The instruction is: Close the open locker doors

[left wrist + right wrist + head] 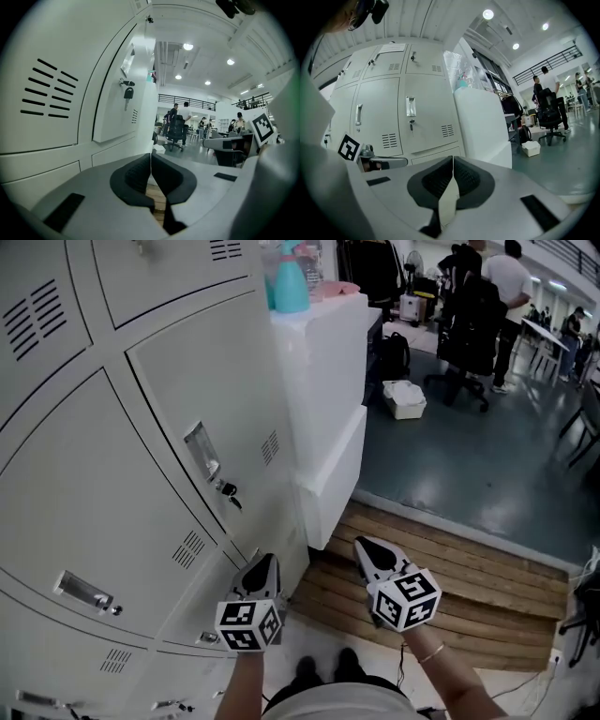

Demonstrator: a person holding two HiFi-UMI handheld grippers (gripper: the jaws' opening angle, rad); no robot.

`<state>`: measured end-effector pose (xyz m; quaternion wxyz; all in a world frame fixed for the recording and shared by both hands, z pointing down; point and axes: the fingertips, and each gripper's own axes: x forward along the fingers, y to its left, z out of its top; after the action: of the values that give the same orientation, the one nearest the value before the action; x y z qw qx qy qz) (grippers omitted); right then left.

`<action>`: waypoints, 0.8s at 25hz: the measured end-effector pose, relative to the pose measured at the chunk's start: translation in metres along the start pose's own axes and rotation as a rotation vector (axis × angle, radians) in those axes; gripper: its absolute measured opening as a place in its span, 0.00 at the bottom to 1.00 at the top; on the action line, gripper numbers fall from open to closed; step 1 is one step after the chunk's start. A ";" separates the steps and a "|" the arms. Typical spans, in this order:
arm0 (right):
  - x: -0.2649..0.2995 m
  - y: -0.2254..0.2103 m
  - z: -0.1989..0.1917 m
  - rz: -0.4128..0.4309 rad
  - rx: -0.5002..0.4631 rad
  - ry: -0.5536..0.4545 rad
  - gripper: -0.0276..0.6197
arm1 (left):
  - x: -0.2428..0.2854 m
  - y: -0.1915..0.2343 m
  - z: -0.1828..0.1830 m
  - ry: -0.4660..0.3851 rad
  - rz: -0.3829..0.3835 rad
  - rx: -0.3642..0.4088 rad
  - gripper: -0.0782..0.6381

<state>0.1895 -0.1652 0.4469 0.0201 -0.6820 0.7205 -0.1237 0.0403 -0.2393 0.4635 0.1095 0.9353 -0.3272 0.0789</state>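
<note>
1. Left gripper [265, 561]: jaws fully together, nothing between them. The left gripper view shows the pads [140, 174] meeting, with only room behind them.
2. It sits low, just beside the right edge of the lockers [84, 484]. No contact shows.
3. Right gripper [360, 543]: jaws also pressed together and empty, confirmed in the right gripper view [453, 164]. It is over the wooden slat floor [459, 582], apart from the lockers.
4. Keyed door [202, 399]: key [229, 491] hangs in the lock. The door lies against the frame; can't tell if it's latched.
5. Neighbouring doors in view look shut.
6. White cabinet [328, 371] stands against the lockers' right side.
</note>
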 end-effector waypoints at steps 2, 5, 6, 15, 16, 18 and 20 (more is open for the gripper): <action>-0.009 -0.005 -0.001 -0.027 0.002 -0.005 0.03 | 0.000 -0.005 0.000 0.002 -0.012 0.007 0.14; -0.022 -0.010 -0.001 -0.060 0.006 -0.008 0.03 | -0.001 -0.011 0.001 0.000 -0.024 0.014 0.14; -0.026 -0.011 -0.001 -0.069 0.008 -0.008 0.03 | -0.001 -0.012 0.002 -0.001 -0.027 0.017 0.14; -0.054 -0.029 -0.006 -0.149 -0.005 -0.001 0.04 | 0.002 -0.026 0.002 0.001 -0.048 0.034 0.14; -0.055 -0.030 -0.006 -0.153 -0.013 -0.001 0.04 | 0.003 -0.028 0.002 0.000 -0.050 0.035 0.14; -0.057 -0.032 -0.005 -0.159 -0.025 -0.001 0.04 | 0.005 -0.031 0.004 -0.003 -0.054 0.037 0.14; -0.058 -0.034 -0.004 -0.163 -0.032 0.002 0.04 | 0.007 -0.034 0.005 -0.005 -0.057 0.039 0.14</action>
<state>0.2263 -0.1091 0.4497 -0.0015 -0.7385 0.6646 -0.1138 0.0675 -0.2192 0.4554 0.0925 0.9464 -0.2991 0.0799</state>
